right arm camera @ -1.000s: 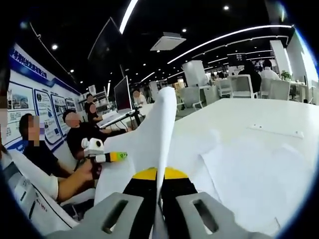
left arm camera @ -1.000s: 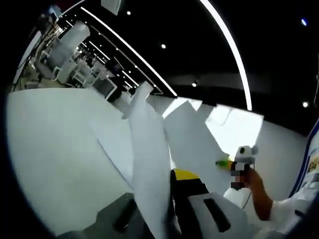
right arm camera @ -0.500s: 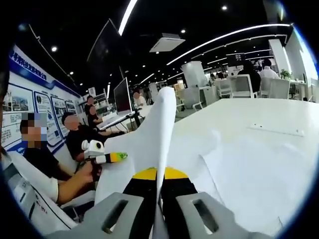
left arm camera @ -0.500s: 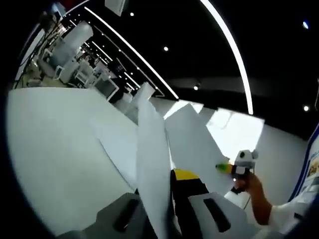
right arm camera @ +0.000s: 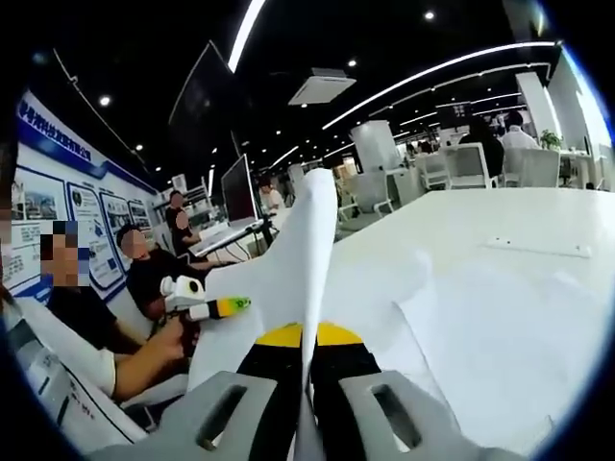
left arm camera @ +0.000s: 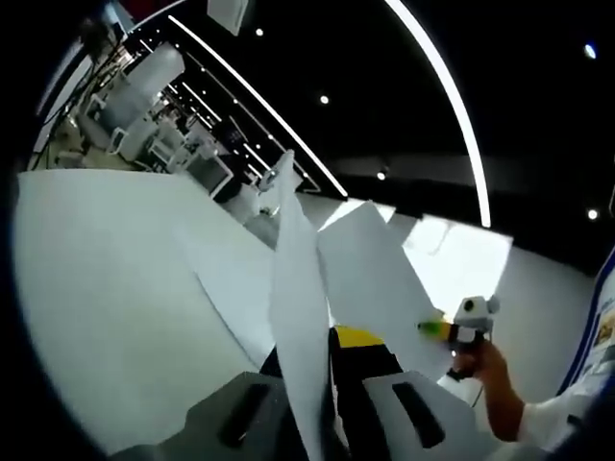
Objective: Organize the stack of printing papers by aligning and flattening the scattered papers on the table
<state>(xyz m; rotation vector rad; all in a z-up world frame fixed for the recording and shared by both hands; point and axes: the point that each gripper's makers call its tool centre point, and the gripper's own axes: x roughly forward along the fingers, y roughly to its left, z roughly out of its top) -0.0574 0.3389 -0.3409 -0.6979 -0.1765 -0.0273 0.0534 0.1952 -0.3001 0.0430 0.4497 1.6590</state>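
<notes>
In the left gripper view, the left gripper (left arm camera: 322, 384) has its two jaws pressed together on the lower edge of a sheet of paper (left arm camera: 298, 288), which stands up edge-on from between the fingers and rises to a narrow tip. More sheets (left arm camera: 370, 279) fan out just beyond and to the right of the fingers, lifted off the white table (left arm camera: 106, 288) that spreads out to the left of them. Further right, a hand (left arm camera: 485, 370) holds the other gripper, whose yellow-green tip touches the edge of the fanned sheets.

In the right gripper view, the right gripper (right arm camera: 307, 384) is likewise clamped on the stack of paper, which comes up thin and edge-on between the jaws and bends slightly at its top. A loose sheet (right arm camera: 500, 336) lies flat on the table to the right of the fingers. To the left of the fingers, the person's other hand (right arm camera: 173, 336) holds the left gripper against the paper's far side. Seated people (right arm camera: 144, 274) and a monitor (right arm camera: 237, 187) are behind it.
</notes>
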